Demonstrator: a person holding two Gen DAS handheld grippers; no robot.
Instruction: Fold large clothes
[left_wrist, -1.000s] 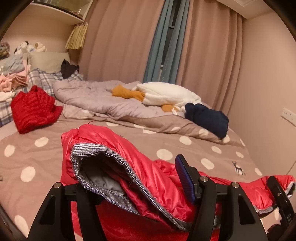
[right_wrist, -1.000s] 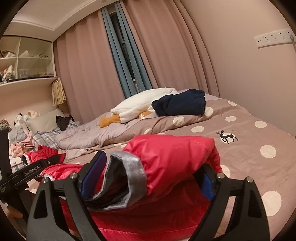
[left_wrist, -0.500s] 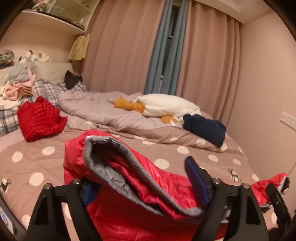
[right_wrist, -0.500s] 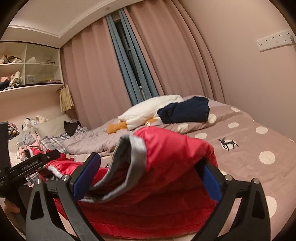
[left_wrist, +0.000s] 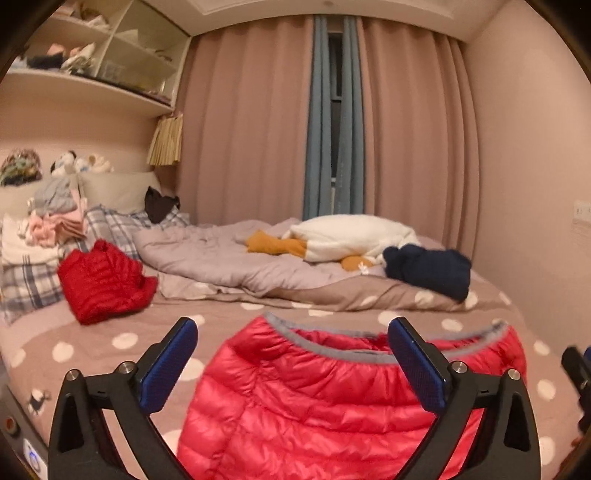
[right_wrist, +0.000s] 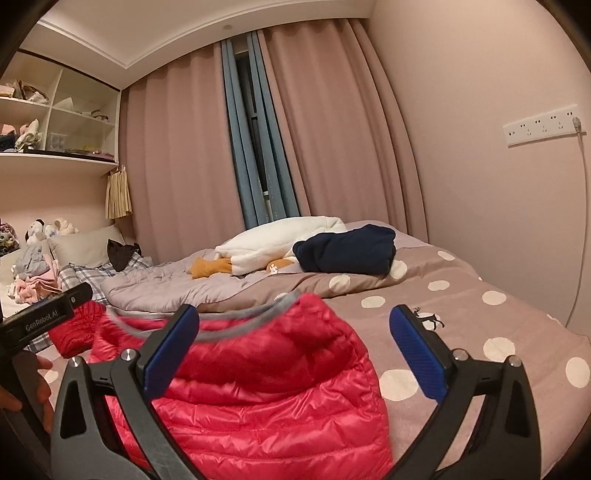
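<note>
"GenRobot.AI" on left hand-held gripper

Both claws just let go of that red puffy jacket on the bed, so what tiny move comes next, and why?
Probably lower both grippers and grip the red jacket at its side edges for another fold. The jaws of the left gripper and right gripper have just been opening and stand wide with nothing pinched, and the jacket lies loose on the bed.

The right gripper fills the lower part of the frame, its jaws having just been opening and now wide apart, with the blue pads clear of the cloth. The red down jacket lies on the polka-dot bedspread at lower centre, its grey-edged hem toward mid-frame. At the left edge a hand holds the left gripper's black body.
</note>
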